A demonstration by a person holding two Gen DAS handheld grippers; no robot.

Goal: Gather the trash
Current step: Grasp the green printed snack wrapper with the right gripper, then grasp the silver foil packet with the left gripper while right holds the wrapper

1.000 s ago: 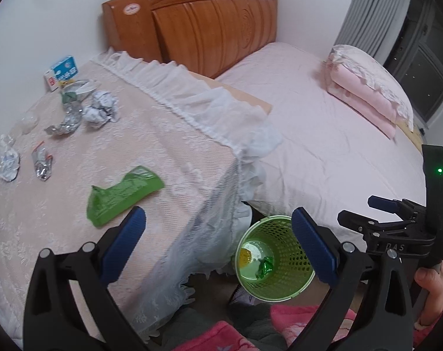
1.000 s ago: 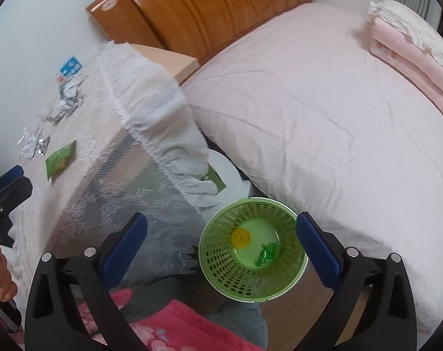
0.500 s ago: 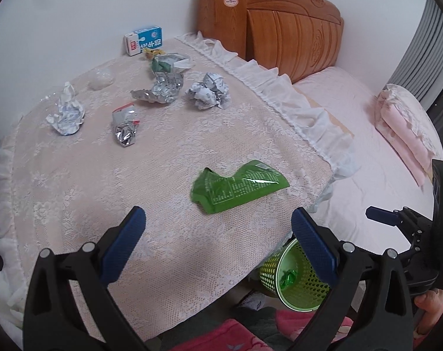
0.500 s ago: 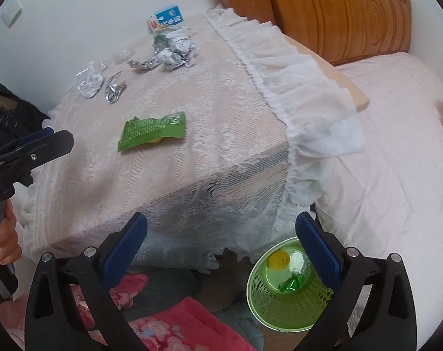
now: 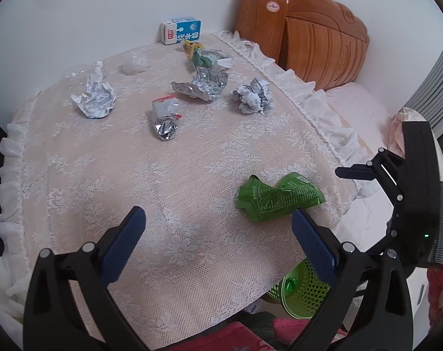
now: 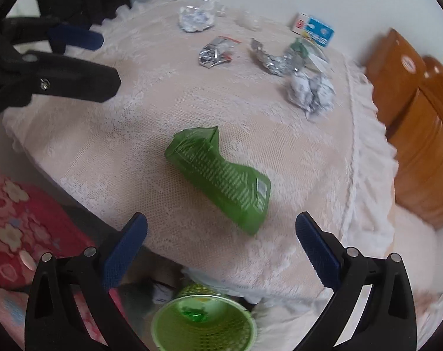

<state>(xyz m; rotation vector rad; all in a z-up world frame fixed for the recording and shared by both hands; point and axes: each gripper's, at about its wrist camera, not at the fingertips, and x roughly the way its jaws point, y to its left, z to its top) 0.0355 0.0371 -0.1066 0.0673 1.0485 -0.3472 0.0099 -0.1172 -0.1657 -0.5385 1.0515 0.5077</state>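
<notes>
A crumpled green wrapper (image 5: pixel 278 200) (image 6: pixel 221 178) lies on the lace-covered table (image 5: pixel 104 175) near its front right edge. My right gripper (image 6: pixel 221 228) hovers open just short of it, the wrapper centred ahead of the blue pads. My left gripper (image 5: pixel 218 222) is open over bare cloth, with the wrapper by its right fingertip. Farther back lie a crumpled paper ball (image 5: pixel 253 96), foil wrappers (image 5: pixel 164 117) (image 5: pixel 202 86), another paper wad (image 5: pixel 95 96) and a blue milk carton (image 5: pixel 181 31). A green mesh basket (image 6: pixel 203 321) stands on the floor below the table edge, with scraps inside.
A wooden headboard (image 5: pixel 309 38) and a pink bed (image 5: pixel 356 102) lie to the table's right. The frilled cloth edge (image 6: pixel 364 146) hangs down over the side. A red flowered fabric (image 6: pixel 16 228) shows at the lower left of the right wrist view.
Both views have swung up from the basket on the floor to the table top. The green wrapper now sits close ahead of the right gripper. Both grippers stay open.
</notes>
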